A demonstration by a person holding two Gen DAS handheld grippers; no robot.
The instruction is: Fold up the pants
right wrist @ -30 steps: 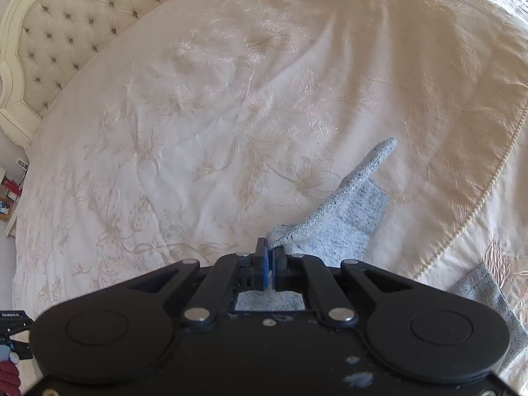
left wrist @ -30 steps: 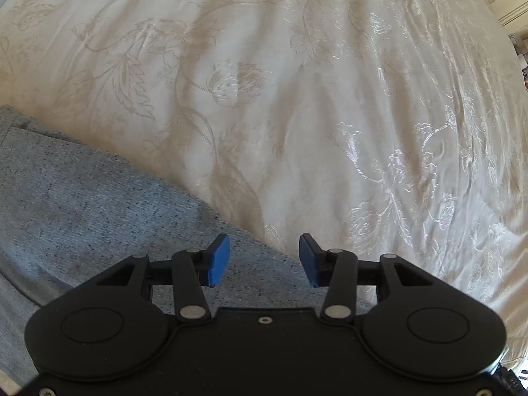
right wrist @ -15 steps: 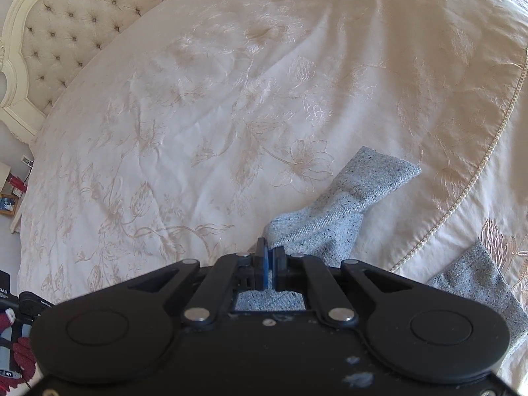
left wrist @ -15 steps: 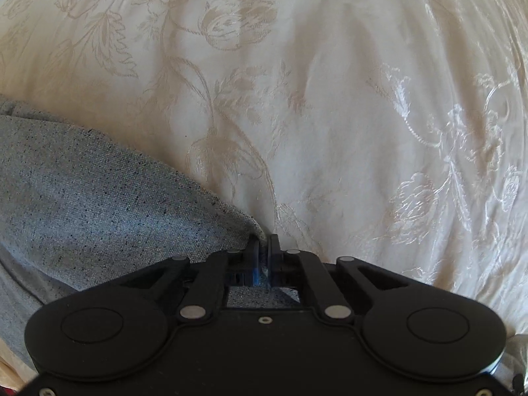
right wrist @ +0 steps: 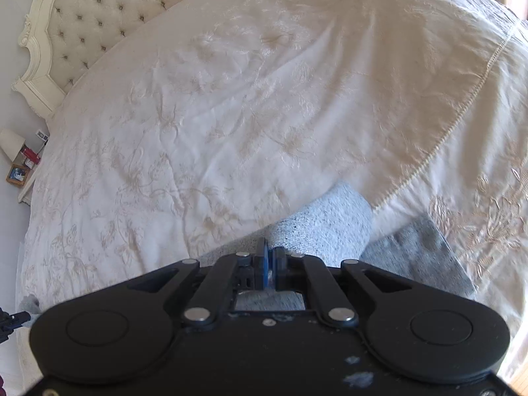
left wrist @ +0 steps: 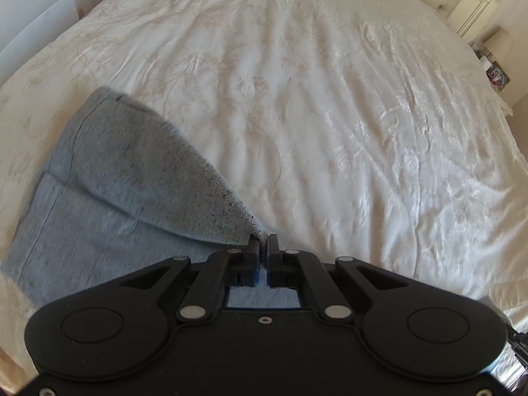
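Grey speckled pants (left wrist: 125, 178) lie on a cream embroidered bedspread (left wrist: 330, 115). In the left wrist view my left gripper (left wrist: 263, 247) is shut on an edge of the pants and holds it lifted, so the fabric slopes down to the left over a flat layer below. In the right wrist view my right gripper (right wrist: 270, 257) is shut on another part of the pants (right wrist: 326, 227), raised above the bed; a second grey piece (right wrist: 419, 257) lies to the right near the bed's edge.
A tufted cream headboard (right wrist: 99, 10) stands at the far left of the right wrist view, with a bedside table with small items (right wrist: 19, 161) beside it. The bedspread's corded border (right wrist: 439, 151) runs near the right edge.
My left gripper closed on the pants edge and lifted it up from the bed. My right gripper kept its hold and rose, pulling its fabric nearer and higher.
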